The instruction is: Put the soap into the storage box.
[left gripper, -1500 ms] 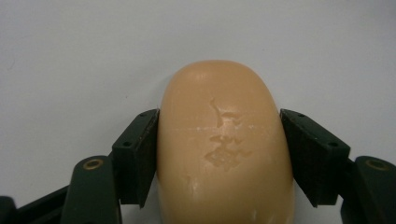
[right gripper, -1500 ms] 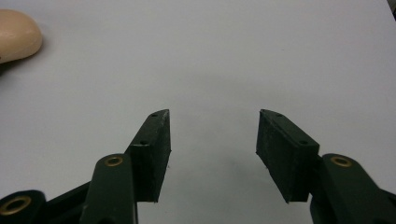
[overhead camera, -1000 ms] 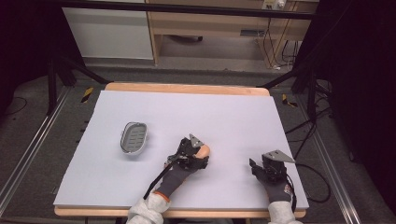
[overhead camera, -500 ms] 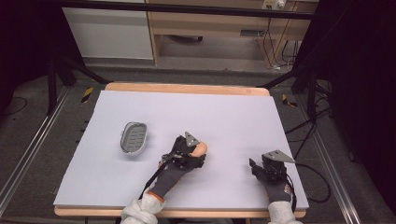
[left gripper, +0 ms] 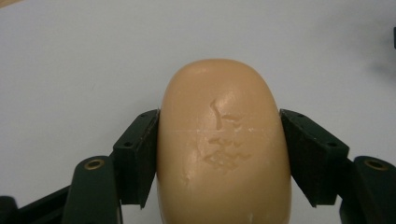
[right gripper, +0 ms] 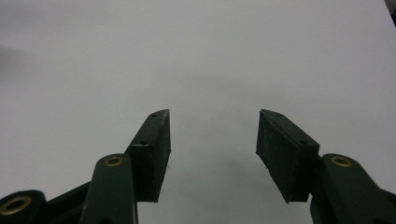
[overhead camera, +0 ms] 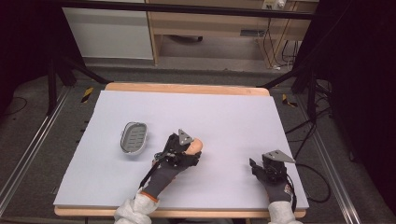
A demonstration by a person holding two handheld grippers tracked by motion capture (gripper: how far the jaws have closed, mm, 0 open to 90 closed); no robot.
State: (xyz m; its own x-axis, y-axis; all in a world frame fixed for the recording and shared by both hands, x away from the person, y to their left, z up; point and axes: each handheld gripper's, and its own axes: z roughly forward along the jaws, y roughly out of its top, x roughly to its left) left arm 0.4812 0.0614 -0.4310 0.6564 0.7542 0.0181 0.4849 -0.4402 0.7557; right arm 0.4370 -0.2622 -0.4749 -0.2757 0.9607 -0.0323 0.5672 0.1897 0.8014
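1 soap bar [left gripper: 224,144] sits clamped in the left gripper [overhead camera: 189,148]; 1 soap dish [overhead camera: 134,138] lies nearby. The left gripper view reveals scratches on the soap, and the right gripper [right gripper: 212,140] gapes empty.

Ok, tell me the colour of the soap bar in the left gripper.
Pale tan-orange soap bar, clearest in the left gripper view.

Evenly lit from above on the pale table [overhead camera: 224,116], with black, underexposed surroundings at both sides of the high view. Soft and slightly grainy throughout; faint shadows only under the hands. Close up, mild sheen on the soap [left gripper: 223,140], dark blurred fingers [right gripper: 152,154] against flat grey-white.
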